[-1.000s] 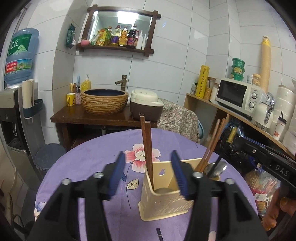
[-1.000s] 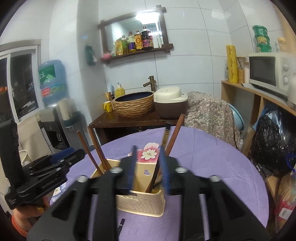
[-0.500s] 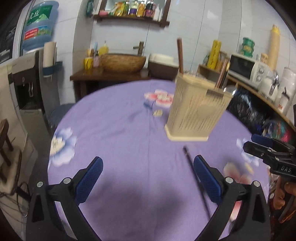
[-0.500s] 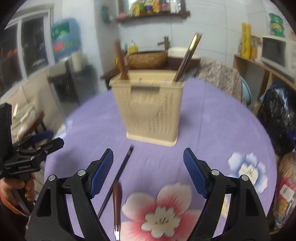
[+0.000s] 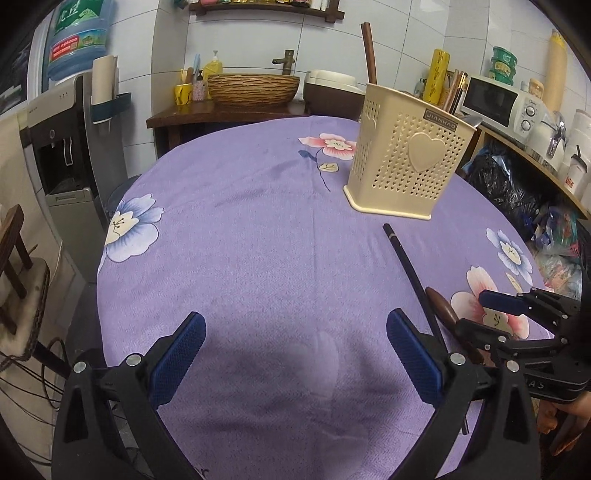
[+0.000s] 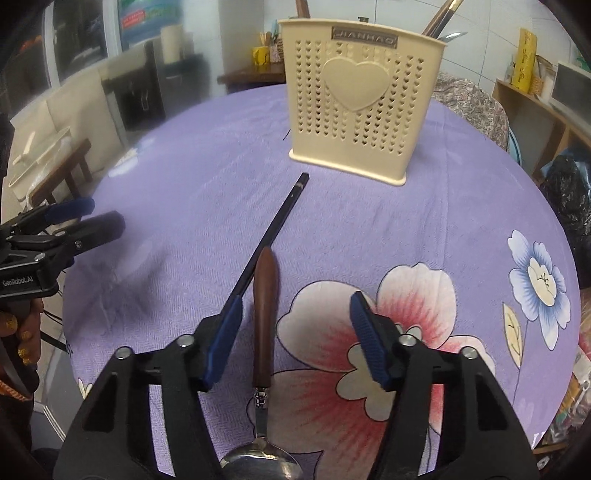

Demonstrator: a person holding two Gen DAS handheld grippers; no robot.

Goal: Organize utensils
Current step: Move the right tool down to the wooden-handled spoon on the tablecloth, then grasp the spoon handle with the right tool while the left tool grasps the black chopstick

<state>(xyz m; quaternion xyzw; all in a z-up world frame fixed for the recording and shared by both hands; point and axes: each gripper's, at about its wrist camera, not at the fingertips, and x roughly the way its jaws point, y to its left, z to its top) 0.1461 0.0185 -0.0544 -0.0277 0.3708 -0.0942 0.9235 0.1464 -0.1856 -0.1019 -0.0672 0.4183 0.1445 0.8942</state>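
Note:
A cream perforated utensil holder (image 6: 360,96) with a heart on its front stands on the purple floral tablecloth (image 6: 369,221); chopsticks (image 6: 441,18) and a spoon poke out of it. A spoon with a brown wooden handle (image 6: 264,310) lies on the cloth between the open fingers of my right gripper (image 6: 295,339). A black chopstick (image 6: 275,229) lies beside it, pointing toward the holder. In the left wrist view the holder (image 5: 406,155) is far right, the chopstick (image 5: 410,273) and spoon handle (image 5: 441,310) at right. My left gripper (image 5: 295,354) hovers open over bare cloth.
A water dispenser (image 5: 70,122) and a stool (image 5: 18,280) stand left of the round table. A wooden counter with a woven basin (image 5: 253,88) and rice cooker (image 5: 330,86) is behind. A shelf with a microwave (image 5: 495,101) and bags is at right.
Both grippers have pulled back from above the holder and dropped low to the table. The right one has opened and moved over the spoon handle; the left has opened wide over bare cloth.

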